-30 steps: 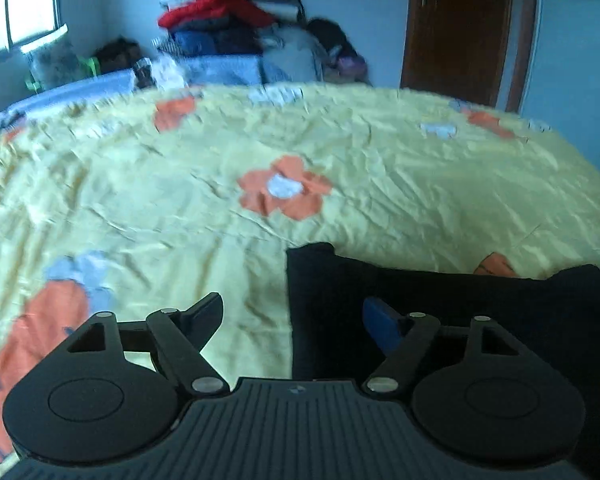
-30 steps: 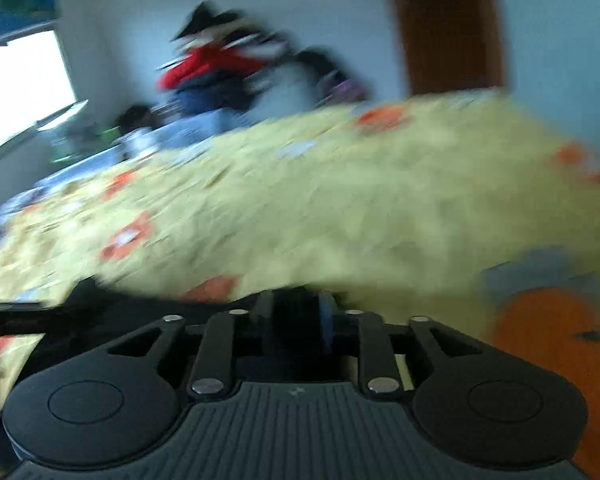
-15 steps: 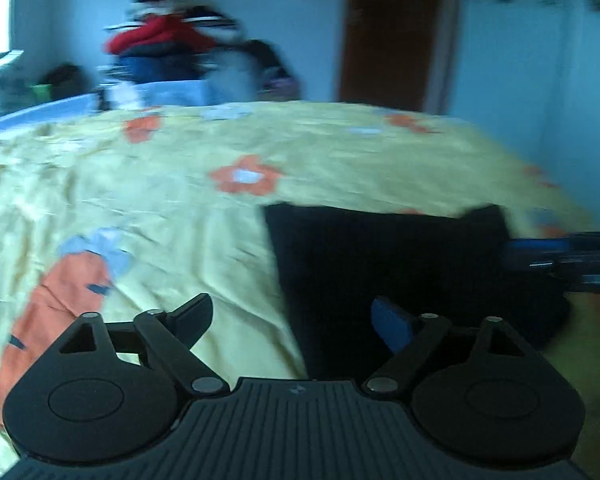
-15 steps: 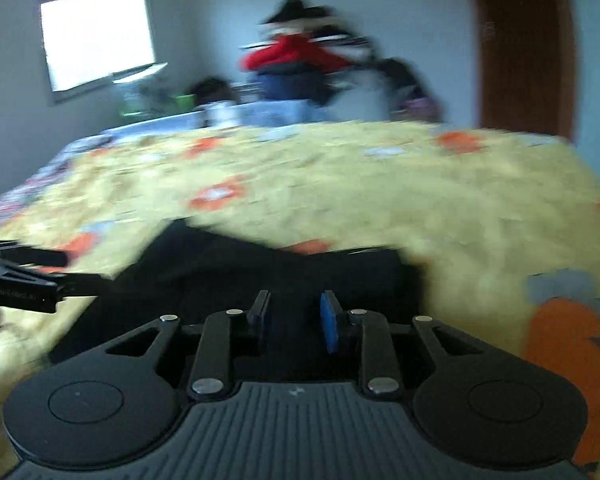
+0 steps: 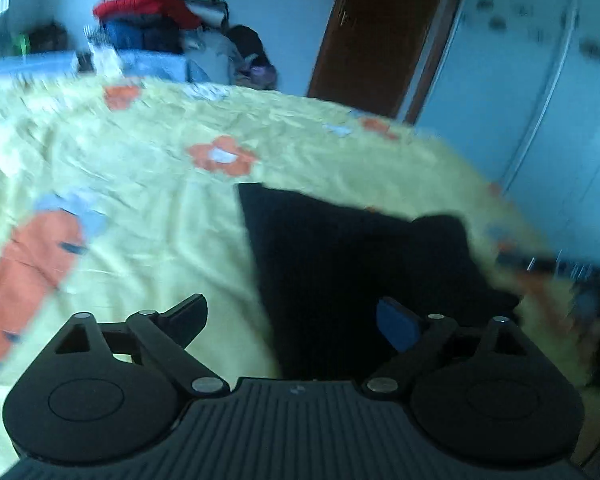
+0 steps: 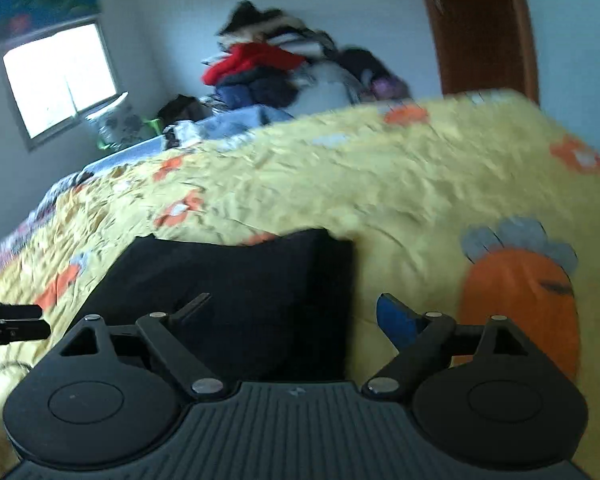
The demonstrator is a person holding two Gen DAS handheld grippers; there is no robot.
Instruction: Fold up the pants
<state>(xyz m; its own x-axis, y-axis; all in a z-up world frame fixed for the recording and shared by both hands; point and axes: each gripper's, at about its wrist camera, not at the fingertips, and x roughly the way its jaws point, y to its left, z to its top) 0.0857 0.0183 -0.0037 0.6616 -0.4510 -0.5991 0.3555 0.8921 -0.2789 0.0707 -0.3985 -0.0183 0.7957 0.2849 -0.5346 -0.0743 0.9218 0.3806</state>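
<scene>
Black pants (image 5: pixel 360 264) lie folded into a flat block on the yellow flowered bedspread (image 5: pixel 148 184). My left gripper (image 5: pixel 290 308) hovers low over the block's left edge, jaws wide and still opening, with no cloth pinched. In the right wrist view the pants (image 6: pixel 240 280) fill the lower middle. My right gripper (image 6: pixel 294 300) stands over their right edge, its jaws opening wide and the pads clear of the cloth. The right gripper (image 5: pixel 540 264) shows as a blur beyond the pants, and the left gripper (image 6: pixel 8 320) pokes in at the left edge.
A heap of clothes (image 6: pixel 276 68) is piled beyond the far side of the bed. A brown door (image 5: pixel 384 32) and pale wardrobe doors (image 5: pixel 540 80) stand to the right, a window (image 6: pixel 60 80) to the left. Bedspread stretches around the pants on all sides.
The right gripper's jaws have gone from nearly closed to wide apart. The left view has swung to the right, and its jaws stand a little wider. The pants lie where they were.
</scene>
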